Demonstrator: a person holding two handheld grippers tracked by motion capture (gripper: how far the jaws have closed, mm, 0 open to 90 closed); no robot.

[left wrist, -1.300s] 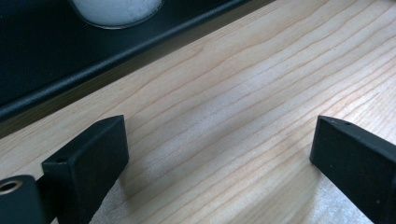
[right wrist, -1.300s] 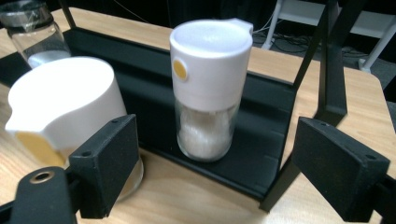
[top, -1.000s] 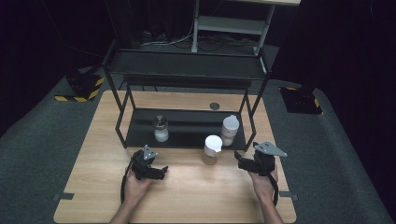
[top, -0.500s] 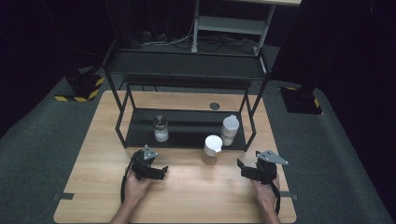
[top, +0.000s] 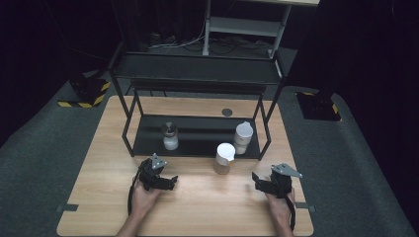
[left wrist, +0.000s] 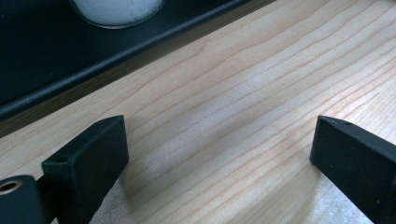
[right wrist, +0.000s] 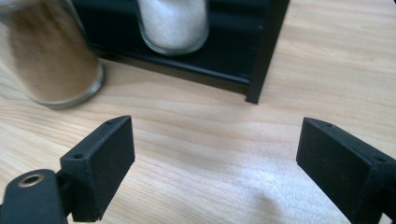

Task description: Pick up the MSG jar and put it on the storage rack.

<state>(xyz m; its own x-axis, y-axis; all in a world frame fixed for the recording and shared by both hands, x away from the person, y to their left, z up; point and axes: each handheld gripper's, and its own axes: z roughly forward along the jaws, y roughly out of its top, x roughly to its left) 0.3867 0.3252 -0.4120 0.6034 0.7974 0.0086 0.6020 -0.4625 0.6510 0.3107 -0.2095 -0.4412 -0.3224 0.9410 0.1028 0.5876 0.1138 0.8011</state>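
The white-lidded glass jar of brown powder (top: 225, 158) stands upright on the table (top: 207, 207) — spout direction unclear; right tool (top: 257, 180), lower than before, has been opening, empty — left tool (top: 170, 181) apart.

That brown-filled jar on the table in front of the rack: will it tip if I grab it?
The brown-filled jar looks taller than wide with a white lid, so a high push may tip it. Its glass wall looks smooth and probably slippery; grip it low and squarely.
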